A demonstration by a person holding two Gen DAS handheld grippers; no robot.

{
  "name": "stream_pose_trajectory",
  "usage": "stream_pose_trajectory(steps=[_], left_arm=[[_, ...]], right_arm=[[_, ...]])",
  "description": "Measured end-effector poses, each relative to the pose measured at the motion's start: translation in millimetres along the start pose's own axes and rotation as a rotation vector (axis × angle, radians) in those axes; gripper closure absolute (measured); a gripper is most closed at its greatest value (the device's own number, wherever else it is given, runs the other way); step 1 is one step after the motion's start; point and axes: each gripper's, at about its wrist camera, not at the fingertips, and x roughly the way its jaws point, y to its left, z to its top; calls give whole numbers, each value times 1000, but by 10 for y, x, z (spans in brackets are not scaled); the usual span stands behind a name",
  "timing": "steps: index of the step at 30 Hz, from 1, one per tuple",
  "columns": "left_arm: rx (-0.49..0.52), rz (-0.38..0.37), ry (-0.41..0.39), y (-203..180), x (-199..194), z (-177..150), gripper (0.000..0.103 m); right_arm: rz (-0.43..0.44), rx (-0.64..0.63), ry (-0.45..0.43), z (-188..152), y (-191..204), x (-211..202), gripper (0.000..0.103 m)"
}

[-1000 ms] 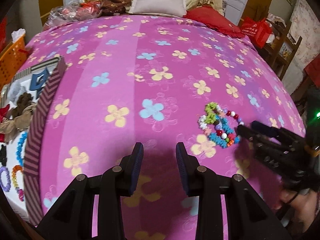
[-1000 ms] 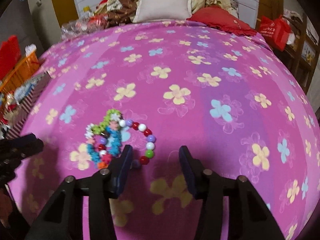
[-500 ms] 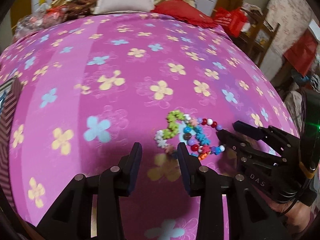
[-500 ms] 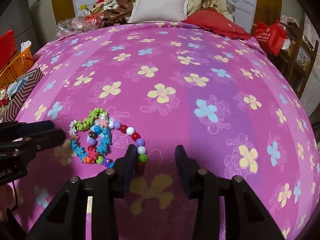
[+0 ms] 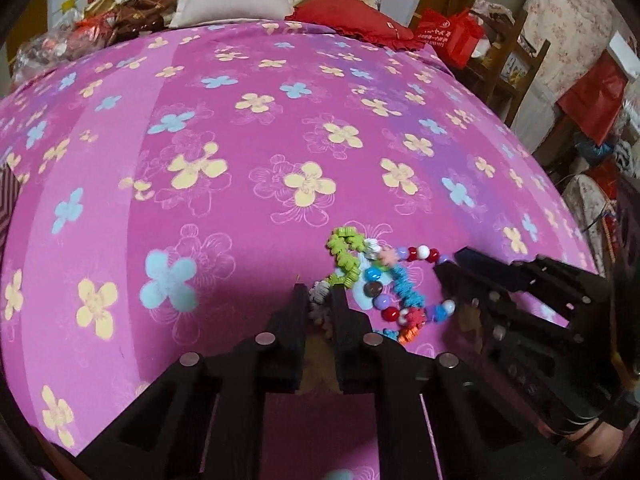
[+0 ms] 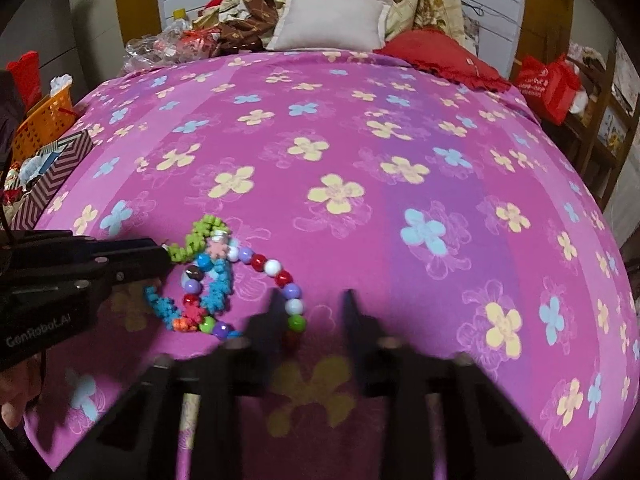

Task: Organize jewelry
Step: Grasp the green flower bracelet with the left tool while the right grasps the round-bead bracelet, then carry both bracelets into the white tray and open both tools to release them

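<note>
The bed (image 5: 248, 128) under its pink flowered cover fills both views, pillows at the far end.

Through the left wrist camera I see my left gripper (image 5: 320, 300) with its jaws closing, pads pinched on the whitish end of the tangle of bracelets (image 5: 376, 280) lying just ahead on the cover. The right gripper (image 5: 460, 264) comes in from the side, touching the tangle's round beads.

Through the right wrist camera my right gripper (image 6: 312, 304) is blurred and still looks parted, the round-bead strand (image 6: 286, 280) against its left finger; I can't tell if it grips. These loops look light, limp and snag-prone, so I'd take 1 strand, not the heap. The patterned box (image 6: 56, 168) sits at the bed's left edge.
</note>
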Motion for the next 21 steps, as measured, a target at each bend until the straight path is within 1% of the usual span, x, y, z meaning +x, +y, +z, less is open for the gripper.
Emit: stream_pose_trajectory(steps=[3,7,10,17,21], left_arm=[[-18,17,-6,65,-62,-31,98],[-34,35,-18,142,-205,-79,98],[-32,55,-39,189,-357,-122,98],[-40,108,-75,319,-717,-211,98],[-40,160,-89,382,-909,-262,98]], right_arm=[[3,-6,-2,2,19,-4,94],[21,11,-8,-9,13,-50,94],[36,11,-43,14,47,-184,94],[109,15,-103,117,193,-465,94],[131,-16,-127,178,368,-611,94]])
